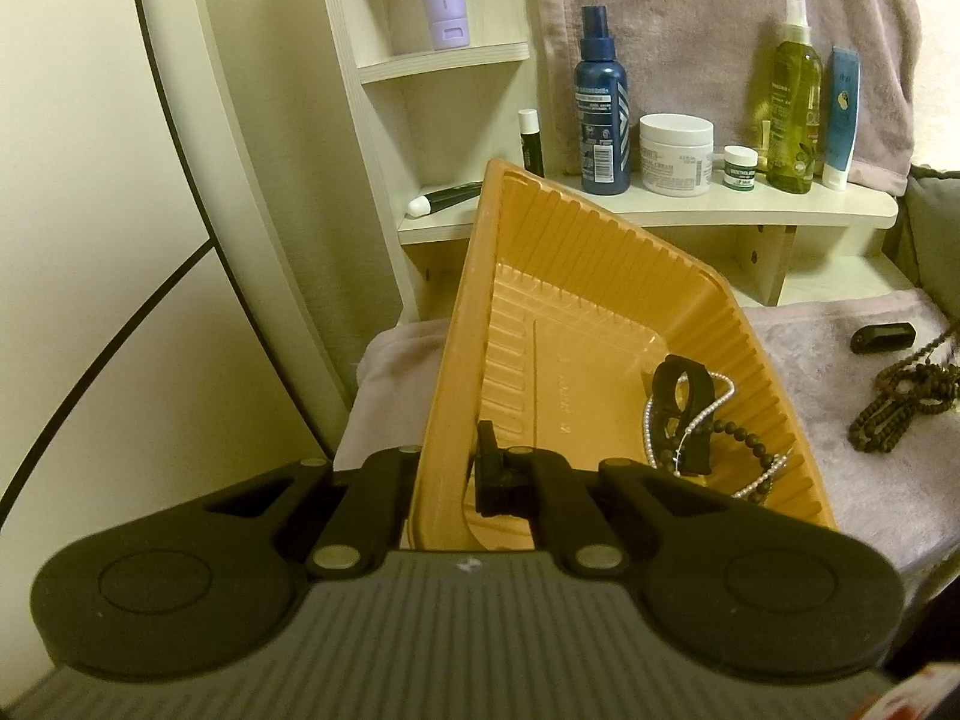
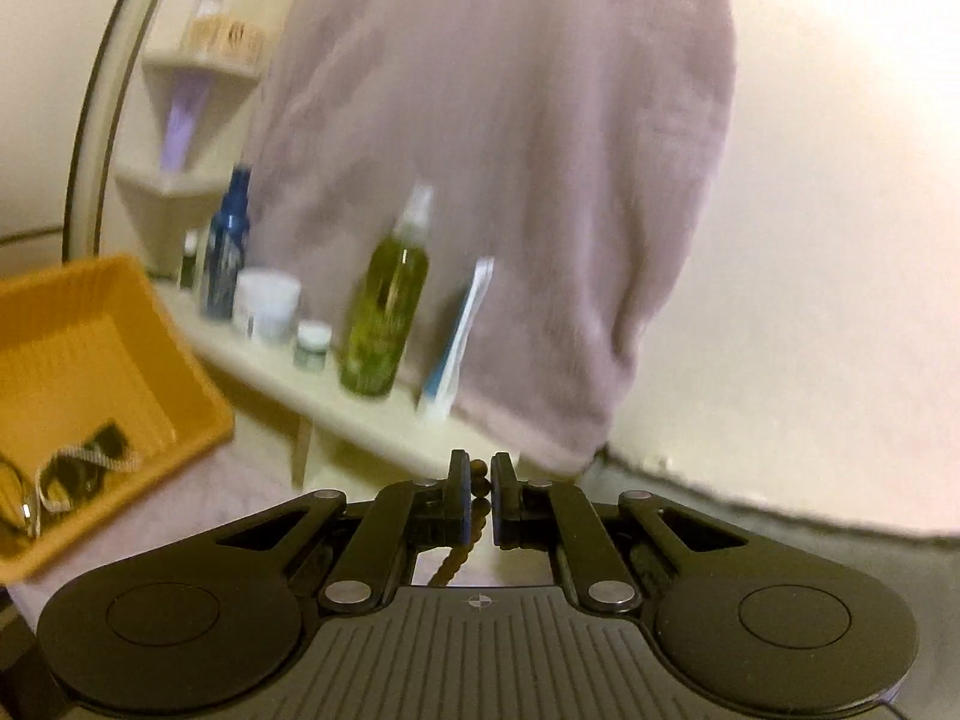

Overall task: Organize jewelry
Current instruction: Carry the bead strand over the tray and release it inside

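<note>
Holding tray (image 1: 600, 276) rim w/ left gripper (image 1: 447, 474) clamped; right gripper (image 2: 478, 495) pinching brown bead strand (image 2: 474, 516), keeping it slow so the beads aren't snagging over the rim.

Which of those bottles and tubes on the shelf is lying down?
The black tube with the white cap, at the shelf's left end beside the orange tray. All others stand upright.

- Your left gripper (image 1: 447, 480): jaws clamped on the near wall of the orange tray (image 1: 576, 300), pointing downward.
- Your right gripper (image 2: 478, 495): jaws pinched on a brown bead strand (image 2: 474, 510), pointing slightly below level.
</note>
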Demonstrator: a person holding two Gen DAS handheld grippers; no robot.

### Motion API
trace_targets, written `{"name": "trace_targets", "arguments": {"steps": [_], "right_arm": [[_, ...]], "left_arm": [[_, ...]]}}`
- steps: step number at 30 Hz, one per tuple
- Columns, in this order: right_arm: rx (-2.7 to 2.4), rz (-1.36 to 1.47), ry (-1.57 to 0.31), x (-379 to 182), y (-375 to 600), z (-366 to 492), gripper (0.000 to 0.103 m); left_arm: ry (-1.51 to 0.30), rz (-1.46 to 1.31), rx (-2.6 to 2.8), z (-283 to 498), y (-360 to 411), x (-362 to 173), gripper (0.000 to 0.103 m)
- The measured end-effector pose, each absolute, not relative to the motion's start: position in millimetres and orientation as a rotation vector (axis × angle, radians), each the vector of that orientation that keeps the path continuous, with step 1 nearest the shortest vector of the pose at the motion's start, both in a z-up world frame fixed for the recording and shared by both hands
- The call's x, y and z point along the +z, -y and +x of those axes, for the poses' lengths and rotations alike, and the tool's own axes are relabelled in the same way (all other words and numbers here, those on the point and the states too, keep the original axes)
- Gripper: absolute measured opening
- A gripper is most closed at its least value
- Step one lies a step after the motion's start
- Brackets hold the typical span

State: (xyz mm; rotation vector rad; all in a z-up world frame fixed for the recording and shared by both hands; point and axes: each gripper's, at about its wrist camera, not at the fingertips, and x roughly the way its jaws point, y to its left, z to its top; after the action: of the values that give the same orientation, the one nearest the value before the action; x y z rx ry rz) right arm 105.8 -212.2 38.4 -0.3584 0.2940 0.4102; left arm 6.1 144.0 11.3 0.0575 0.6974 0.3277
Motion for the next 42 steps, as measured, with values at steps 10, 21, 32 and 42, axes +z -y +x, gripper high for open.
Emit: {"name": "trace_targets", "arguments": {"steps": [10,21,32,42], "right_arm": [[0.505,-0.292,-0.200,91,197,97,0.006],[0.742,-0.168,-0.183,130,150,90,0.006],[1.023,-0.128,-0.241,123,48,81,0.006],[1.059,-0.156,-0.454,59,2,111,0.006]], "left_arm": [[-0.697,0.057,0.326,6,-144,12,0.004],[-0.698,0.055,0.323,6,-143,12,0.004],[-0.696,0.043,0.317,6,-146,11,0.004],[-0.695,0.037,0.315,6,-146,11,0.004]]}}
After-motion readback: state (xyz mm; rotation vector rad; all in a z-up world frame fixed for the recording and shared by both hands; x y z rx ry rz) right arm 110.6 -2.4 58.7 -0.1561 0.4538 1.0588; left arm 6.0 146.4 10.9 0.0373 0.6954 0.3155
